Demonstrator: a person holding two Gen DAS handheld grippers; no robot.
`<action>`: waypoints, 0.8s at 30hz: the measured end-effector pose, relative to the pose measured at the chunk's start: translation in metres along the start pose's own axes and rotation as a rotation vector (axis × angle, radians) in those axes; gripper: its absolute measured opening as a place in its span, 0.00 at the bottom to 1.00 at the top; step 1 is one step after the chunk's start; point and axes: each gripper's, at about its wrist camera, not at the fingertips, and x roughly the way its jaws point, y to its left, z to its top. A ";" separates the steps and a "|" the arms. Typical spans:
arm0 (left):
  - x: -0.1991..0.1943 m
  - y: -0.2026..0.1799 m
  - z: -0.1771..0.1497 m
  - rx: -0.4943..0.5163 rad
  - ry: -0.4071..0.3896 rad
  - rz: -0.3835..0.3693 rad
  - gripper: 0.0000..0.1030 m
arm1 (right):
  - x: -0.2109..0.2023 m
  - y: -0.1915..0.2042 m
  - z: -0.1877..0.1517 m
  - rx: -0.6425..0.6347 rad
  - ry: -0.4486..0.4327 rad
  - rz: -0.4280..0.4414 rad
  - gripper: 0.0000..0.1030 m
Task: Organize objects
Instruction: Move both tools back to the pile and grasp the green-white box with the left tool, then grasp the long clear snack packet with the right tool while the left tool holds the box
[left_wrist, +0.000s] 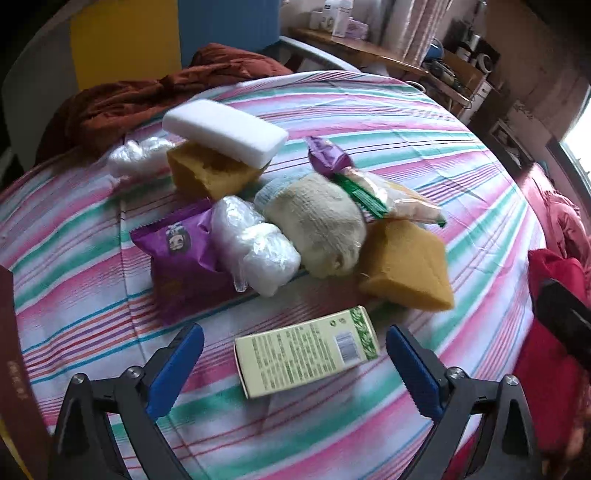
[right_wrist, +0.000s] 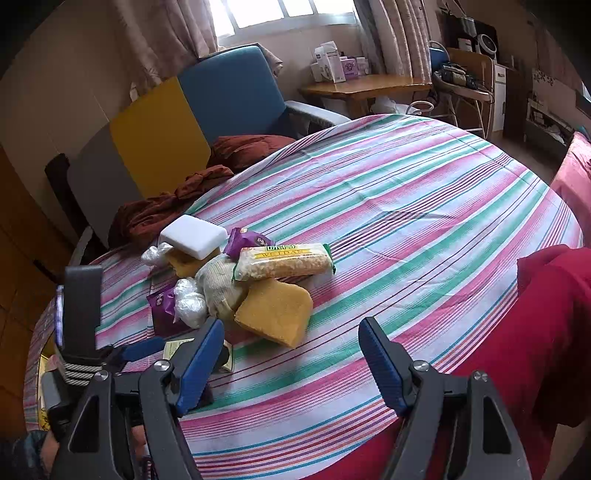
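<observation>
A pale green carton (left_wrist: 306, 350) lies flat on the striped tablecloth (left_wrist: 424, 140), between the blue fingers (left_wrist: 177, 365) of my left gripper (left_wrist: 295, 332); the pads stand clear of it on both sides. Behind it is a heap: a purple snack packet (left_wrist: 177, 251), a clear plastic bundle (left_wrist: 255, 247), a cream knitted roll (left_wrist: 317, 225), a yellow sponge (left_wrist: 406, 262), a rice-snack packet (left_wrist: 391, 199), and a white foam block (left_wrist: 225, 131) on a second sponge (left_wrist: 207, 173). My right gripper (right_wrist: 291, 325) hovers open and empty just short of the yellow sponge (right_wrist: 273, 314). The left gripper (right_wrist: 140, 350) shows at its lower left.
A rust-brown cloth (left_wrist: 122, 103) lies at the table's far left edge, with a blue and yellow chair (right_wrist: 221, 96) behind. A dark red box (left_wrist: 9, 350) stands at the left rim. The person's red garment (right_wrist: 517, 350) borders the near right edge. A wooden side table (right_wrist: 365, 86) stands beyond.
</observation>
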 end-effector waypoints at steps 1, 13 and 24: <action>0.001 0.003 -0.001 -0.009 -0.001 -0.015 0.79 | 0.000 0.000 0.000 -0.001 0.002 -0.002 0.75; -0.027 0.051 -0.043 -0.025 -0.076 -0.004 0.77 | 0.024 0.003 0.022 0.055 0.154 0.103 0.82; -0.028 0.064 -0.053 -0.032 -0.108 0.021 0.77 | 0.104 -0.024 0.054 0.425 0.267 0.110 0.82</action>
